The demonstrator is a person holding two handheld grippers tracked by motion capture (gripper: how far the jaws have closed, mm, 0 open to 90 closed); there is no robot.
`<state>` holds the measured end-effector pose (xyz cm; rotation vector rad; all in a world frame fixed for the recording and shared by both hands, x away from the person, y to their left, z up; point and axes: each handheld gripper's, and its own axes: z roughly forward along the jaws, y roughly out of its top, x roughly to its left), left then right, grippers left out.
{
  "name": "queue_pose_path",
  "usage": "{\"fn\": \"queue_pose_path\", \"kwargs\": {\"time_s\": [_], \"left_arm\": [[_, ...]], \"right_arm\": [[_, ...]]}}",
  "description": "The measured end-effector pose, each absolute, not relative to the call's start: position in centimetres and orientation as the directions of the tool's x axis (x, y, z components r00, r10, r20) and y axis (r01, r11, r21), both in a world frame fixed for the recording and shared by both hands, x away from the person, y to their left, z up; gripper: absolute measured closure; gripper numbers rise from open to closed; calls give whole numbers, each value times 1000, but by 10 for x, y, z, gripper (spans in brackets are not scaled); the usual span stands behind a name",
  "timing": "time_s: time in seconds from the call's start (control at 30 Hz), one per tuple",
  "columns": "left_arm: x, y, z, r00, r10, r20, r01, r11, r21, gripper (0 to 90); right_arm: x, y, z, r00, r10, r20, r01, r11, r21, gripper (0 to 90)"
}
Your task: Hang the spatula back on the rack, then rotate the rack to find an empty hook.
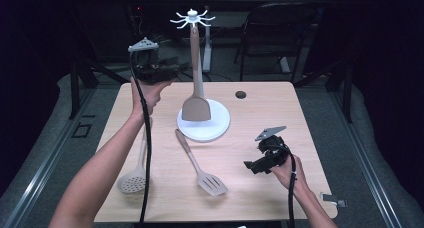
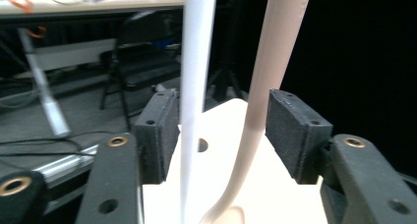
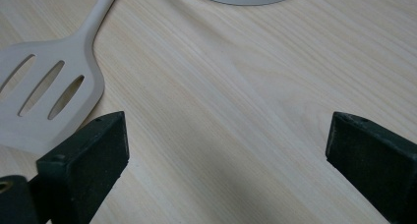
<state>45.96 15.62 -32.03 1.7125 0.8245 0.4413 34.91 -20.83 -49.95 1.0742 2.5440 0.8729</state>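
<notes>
Above table (image 1: 280, 103), hanging spatula (image 2: 265, 81) sits untouched between left gripper's (image 2: 221, 130) half-open jaws.

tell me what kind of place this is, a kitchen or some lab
Probably a lab or recording space rather than a kitchen: a bare wooden table with a utensil stand, black curtains around it, a folding chair and loose cables on the floor behind.

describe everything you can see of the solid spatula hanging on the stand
The solid spatula is a beige, matte, plastic-looking turner with a long slim handle and a flat unslotted blade. It hangs upright from a hook of the white stand, blade down just over the round base, beside the pole. The left gripper has its open jaws around handle and pole; its pads look clear of the handle.
</notes>
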Motion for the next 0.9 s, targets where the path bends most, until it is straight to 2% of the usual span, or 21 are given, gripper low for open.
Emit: {"fn": "queue_pose_path", "kwargs": {"time_s": [0.2,0.43,0.9], "left_arm": [[446,163,-300,648,759,-61,258,-144,955,656],[441,159,-276,637,771,-5,204,-162,966,790],[450,123,-242,624,773,113,145,-257,955,888]], "right_arm": [[350,-211,-500,-687,726,-7,584,559,589,81],[353,-210,-505,-683,731,-10,594,563,574,126],[353,-207,-506,-694,720,-36,583,590,559,166]]}}
